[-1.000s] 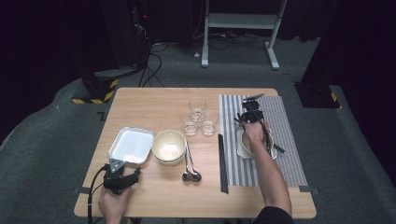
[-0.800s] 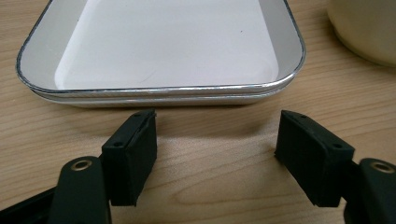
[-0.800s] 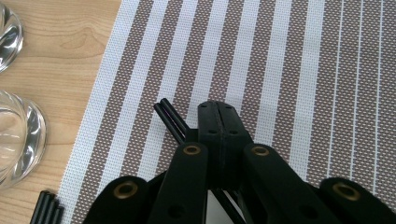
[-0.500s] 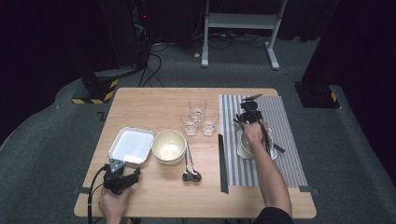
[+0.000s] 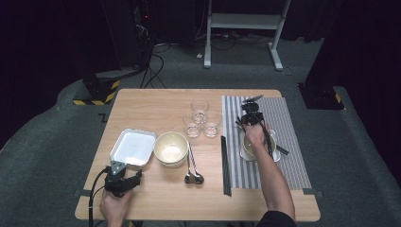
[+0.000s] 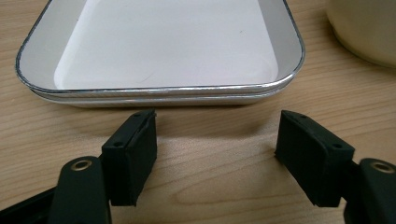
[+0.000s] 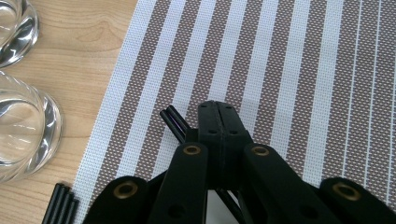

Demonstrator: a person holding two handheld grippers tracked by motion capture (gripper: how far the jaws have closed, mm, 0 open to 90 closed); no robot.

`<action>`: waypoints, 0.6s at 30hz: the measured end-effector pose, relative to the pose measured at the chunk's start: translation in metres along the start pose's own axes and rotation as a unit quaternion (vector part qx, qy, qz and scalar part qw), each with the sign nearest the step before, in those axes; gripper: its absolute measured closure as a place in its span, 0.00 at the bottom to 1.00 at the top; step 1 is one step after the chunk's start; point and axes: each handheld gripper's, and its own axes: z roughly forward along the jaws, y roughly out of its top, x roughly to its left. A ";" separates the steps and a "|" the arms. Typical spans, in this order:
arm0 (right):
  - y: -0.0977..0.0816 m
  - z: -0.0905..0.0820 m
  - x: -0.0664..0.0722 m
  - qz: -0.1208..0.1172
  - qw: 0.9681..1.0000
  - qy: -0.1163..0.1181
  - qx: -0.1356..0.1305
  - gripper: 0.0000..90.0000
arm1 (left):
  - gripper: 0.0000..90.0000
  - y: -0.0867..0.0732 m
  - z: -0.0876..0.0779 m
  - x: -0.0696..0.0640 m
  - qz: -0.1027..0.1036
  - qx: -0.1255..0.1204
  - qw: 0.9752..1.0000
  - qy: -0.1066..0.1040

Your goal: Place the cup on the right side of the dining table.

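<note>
Right tool [image 5: 251, 115] pressed together on black chopsticks [image 7: 173, 122] over striped mat [image 5: 288, 142] at right centre, left tool [image 5: 124, 176] spread before white tray [image 6: 163, 46] at lower left of tabletop [image 5: 156, 101]

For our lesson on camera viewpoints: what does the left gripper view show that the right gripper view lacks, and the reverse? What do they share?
Left gripper view: a white tray and the edge of a cream bowl, beyond open jaws. Right gripper view: a striped mat, a clear glass, black sticks beside shut jaws. Shared: the wooden table.
</note>
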 end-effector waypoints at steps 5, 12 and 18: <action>0.000 0.000 0.001 -0.001 1.000 -0.002 0.001 1.00 | 0.32 0.000 0.000 0.000 0.001 0.001 1.000 0.000; 0.000 -0.001 0.001 0.002 1.000 0.005 0.003 1.00 | 0.32 0.000 0.000 0.000 0.002 0.001 1.000 -0.001; 0.000 -0.002 0.000 0.008 1.000 0.005 0.006 1.00 | 0.32 0.000 0.000 0.001 0.002 0.001 1.000 -0.001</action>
